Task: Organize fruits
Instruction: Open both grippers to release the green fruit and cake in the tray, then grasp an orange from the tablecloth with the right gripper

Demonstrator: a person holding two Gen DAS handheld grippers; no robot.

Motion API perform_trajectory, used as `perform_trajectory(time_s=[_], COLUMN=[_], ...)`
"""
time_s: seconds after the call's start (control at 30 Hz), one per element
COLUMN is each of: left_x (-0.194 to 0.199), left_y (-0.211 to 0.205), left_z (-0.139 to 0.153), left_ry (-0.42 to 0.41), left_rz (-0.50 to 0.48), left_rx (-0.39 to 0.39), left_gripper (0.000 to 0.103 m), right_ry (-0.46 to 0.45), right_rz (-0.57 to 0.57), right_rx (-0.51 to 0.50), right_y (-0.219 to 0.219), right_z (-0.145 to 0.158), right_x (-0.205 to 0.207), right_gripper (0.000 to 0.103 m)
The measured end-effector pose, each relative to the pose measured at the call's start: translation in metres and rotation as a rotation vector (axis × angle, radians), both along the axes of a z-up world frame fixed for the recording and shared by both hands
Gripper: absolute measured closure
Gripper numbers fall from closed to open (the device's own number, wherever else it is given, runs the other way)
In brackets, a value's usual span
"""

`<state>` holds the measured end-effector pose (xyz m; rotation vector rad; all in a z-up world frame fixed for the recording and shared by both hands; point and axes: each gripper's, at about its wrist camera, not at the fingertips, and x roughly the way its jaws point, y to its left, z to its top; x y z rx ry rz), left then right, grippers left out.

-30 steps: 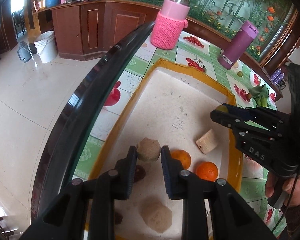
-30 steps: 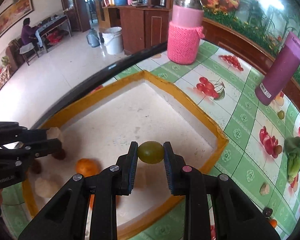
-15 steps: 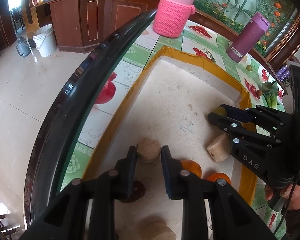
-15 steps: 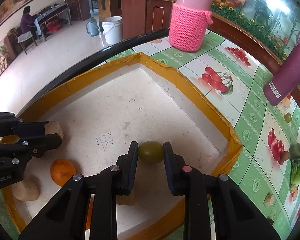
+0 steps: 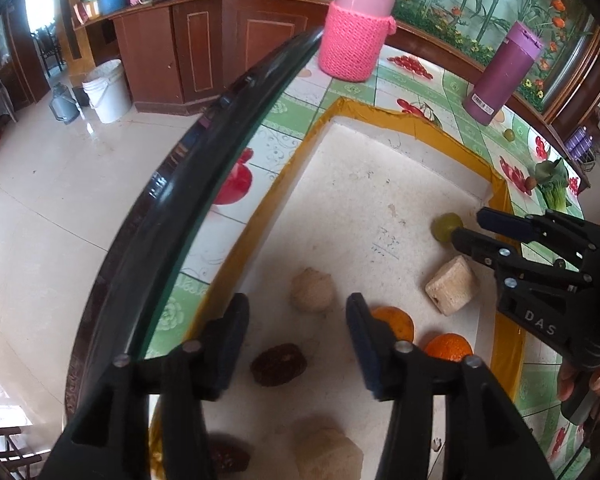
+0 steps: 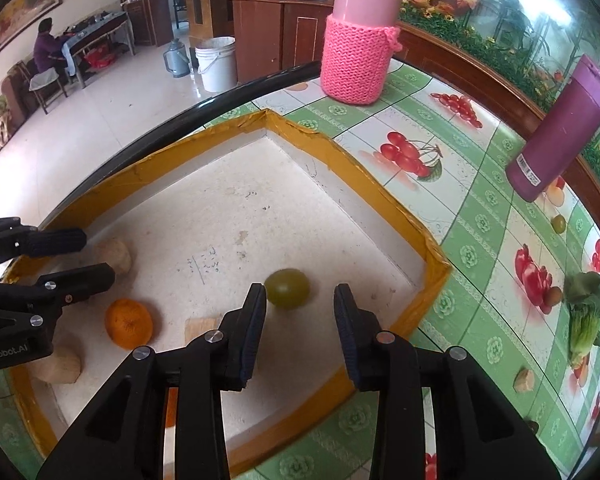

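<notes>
Both grippers have let go since a second ago. The left gripper (image 5: 294,328), which was clamped on the tan lump (image 5: 313,290), now has its jaws spread apart, and the lump lies on the tray (image 5: 284,188) floor just ahead of them. The right gripper (image 6: 300,320) has also spread, and the green fruit (image 6: 287,288) it held rests in the tray near its left fingertip.
</notes>
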<state>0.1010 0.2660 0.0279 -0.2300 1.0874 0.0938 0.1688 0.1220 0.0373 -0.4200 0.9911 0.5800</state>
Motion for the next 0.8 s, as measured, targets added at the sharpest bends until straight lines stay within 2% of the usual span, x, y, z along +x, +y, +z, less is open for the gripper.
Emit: perform_trajectory(time_s=[0.23, 0.43, 0.53, 0.8], left_x=[-0.026, -0.050, -0.062, -0.074], left_y=[-0.003, -0.025, -0.041, -0.088], left_z=[0.018, 0.034, 0.040, 0.046], left_ry=[-0.044, -0.086, -0.108, -0.115], left_rz=[0.032, 0.037, 0.033, -0.010], left_rx=[0.002, 0.043, 0.068, 0.063], left_gripper=[0.039, 0.030, 0.025, 0.020], right_ry=[-0.004, -0.002, 0.012, 0.035], right_rz=[-0.002, 0.007, -0.005, -0.066], right_rx=[0.035, 0.060, 0.071, 0.034], right_y=[-0.021, -0.050, -0.074, -0.147], right_z=[0.019, 0.032, 0.032, 0.018], right_x=[-0.029, -0.065, -0.082, -0.121], right_gripper=[0.070, 0.067, 0.066, 0.064])
